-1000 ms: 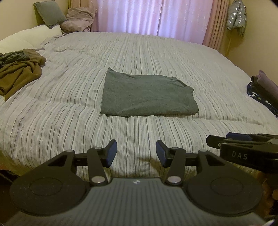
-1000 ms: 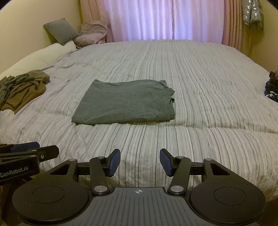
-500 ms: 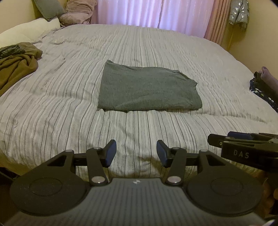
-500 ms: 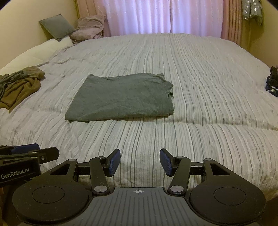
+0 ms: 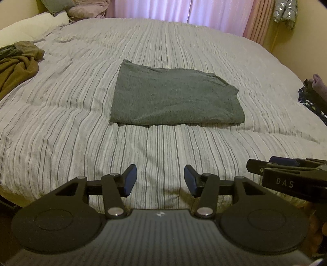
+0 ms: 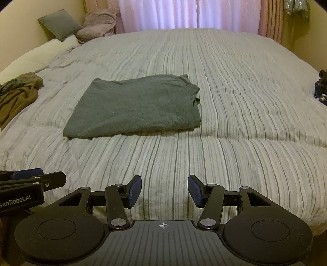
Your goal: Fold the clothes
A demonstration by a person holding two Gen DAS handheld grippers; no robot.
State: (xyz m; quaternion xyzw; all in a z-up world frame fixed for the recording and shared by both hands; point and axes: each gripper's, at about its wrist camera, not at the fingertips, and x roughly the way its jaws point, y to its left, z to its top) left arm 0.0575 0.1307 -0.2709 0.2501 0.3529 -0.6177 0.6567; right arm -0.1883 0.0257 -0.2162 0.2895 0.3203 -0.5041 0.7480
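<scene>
A grey shirt (image 5: 173,96), folded into a flat rectangle, lies in the middle of the striped bed (image 5: 61,133); it also shows in the right wrist view (image 6: 134,108). My left gripper (image 5: 160,180) is open and empty, above the near edge of the bed, short of the shirt. My right gripper (image 6: 164,191) is open and empty, beside the left one, also short of the shirt. Each gripper shows at the edge of the other's view: the right one (image 5: 286,174) and the left one (image 6: 30,182).
A heap of brown and dark clothes (image 5: 14,67) lies at the bed's left side. Dark and purple clothes (image 5: 312,96) lie at the right edge. Pillows and a blanket (image 6: 81,28) sit at the far left corner. Curtains (image 6: 184,14) hang behind the bed.
Both grippers have moved forward and lower toward the bed; the shirt looks nearer and larger. Both stay open. The shirt has not moved.
</scene>
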